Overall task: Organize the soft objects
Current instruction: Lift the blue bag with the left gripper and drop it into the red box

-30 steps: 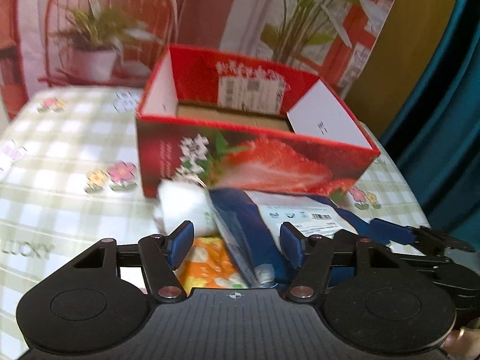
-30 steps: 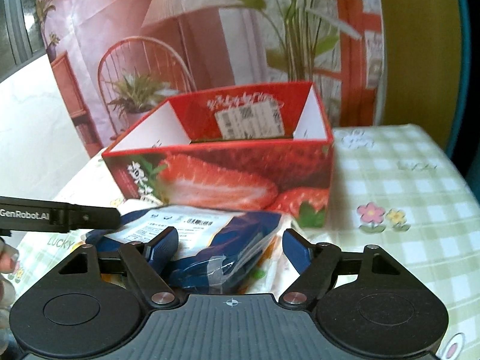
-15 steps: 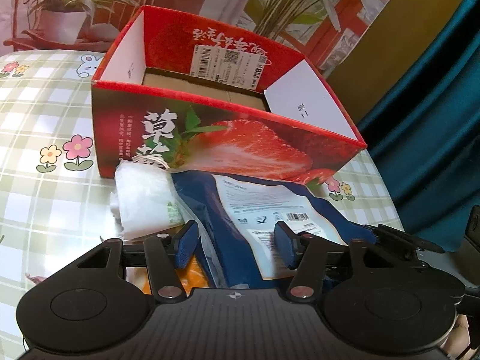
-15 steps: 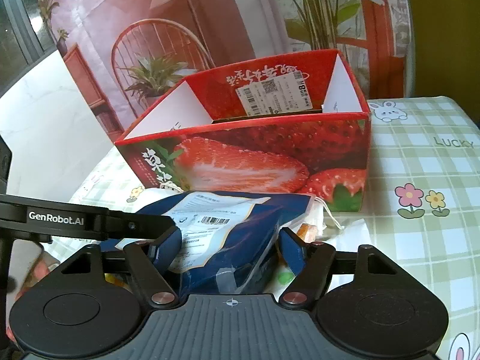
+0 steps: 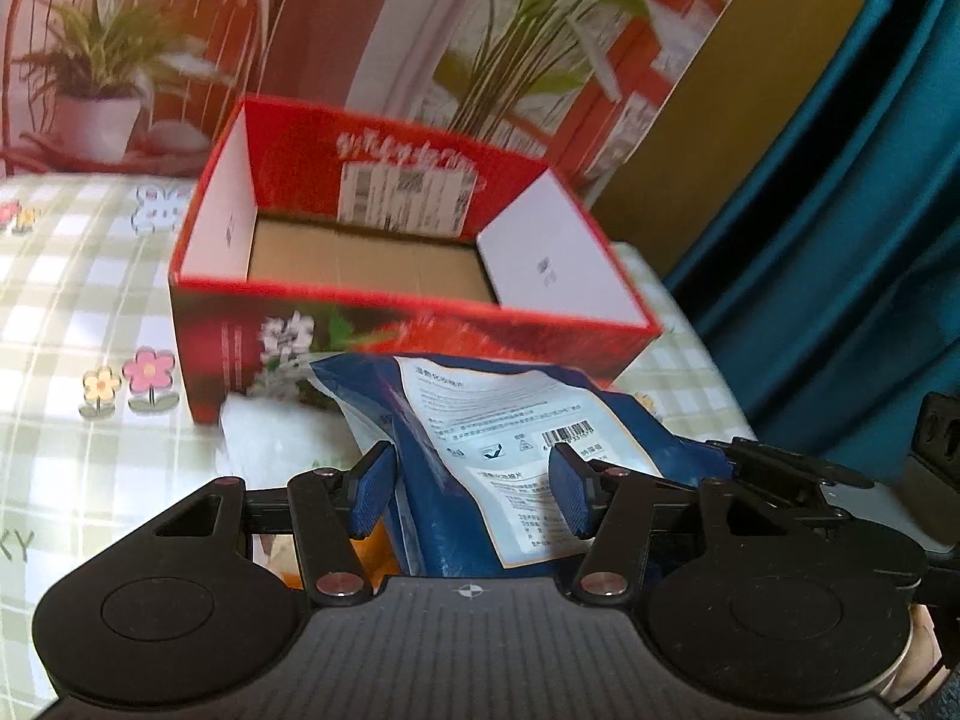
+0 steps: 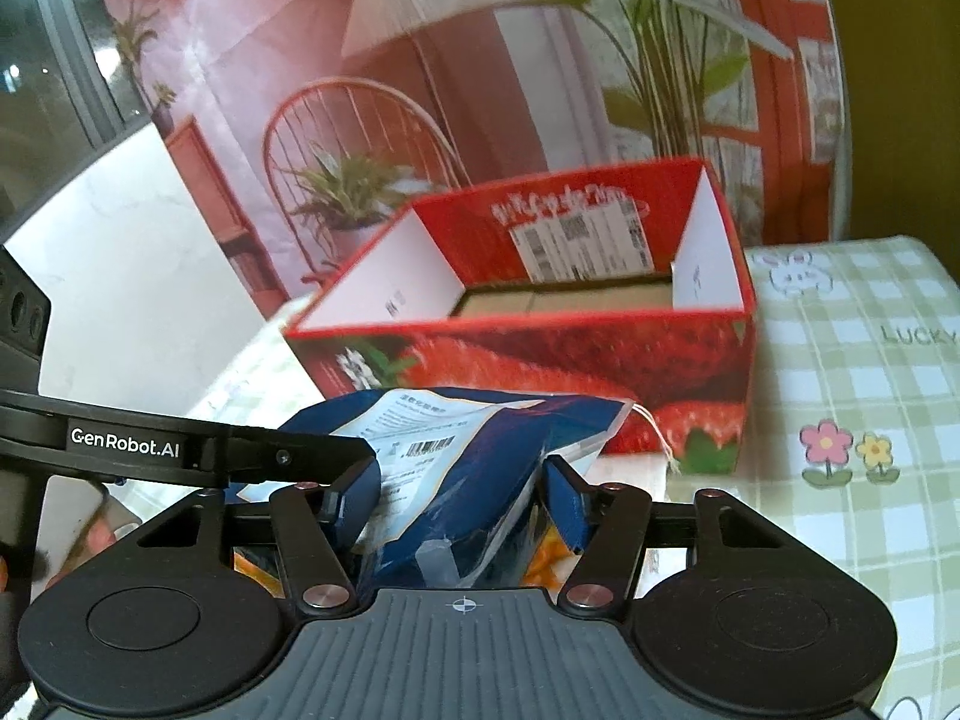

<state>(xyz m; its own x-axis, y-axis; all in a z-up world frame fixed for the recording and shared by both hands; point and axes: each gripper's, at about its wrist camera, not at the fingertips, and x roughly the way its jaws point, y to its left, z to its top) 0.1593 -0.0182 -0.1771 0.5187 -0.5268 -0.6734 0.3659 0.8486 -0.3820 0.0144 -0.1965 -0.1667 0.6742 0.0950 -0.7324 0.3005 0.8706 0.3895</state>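
Observation:
A soft blue packet with a white label (image 5: 480,456) is held between both grippers, in front of an open red strawberry-print box (image 5: 414,336). My left gripper (image 5: 474,492) is shut on the packet's near end. My right gripper (image 6: 456,498) is shut on the same packet (image 6: 456,456) from the other side, and the packet bulges between its pads. The box (image 6: 540,354) shows a bare brown cardboard floor. A white soft bundle (image 5: 282,438) lies on the table left of the packet. An orange printed pack (image 5: 372,558) lies under the packet.
The table has a green checked cloth with flower prints (image 5: 72,312). A printed backdrop of plants and a chair (image 5: 120,60) stands behind the box. A teal curtain (image 5: 852,240) hangs at the right. The cloth right of the box shows in the right wrist view (image 6: 852,360).
Both grippers have risen with the blue packet. The packet is off the table and higher against the box front, and more of the box floor shows.

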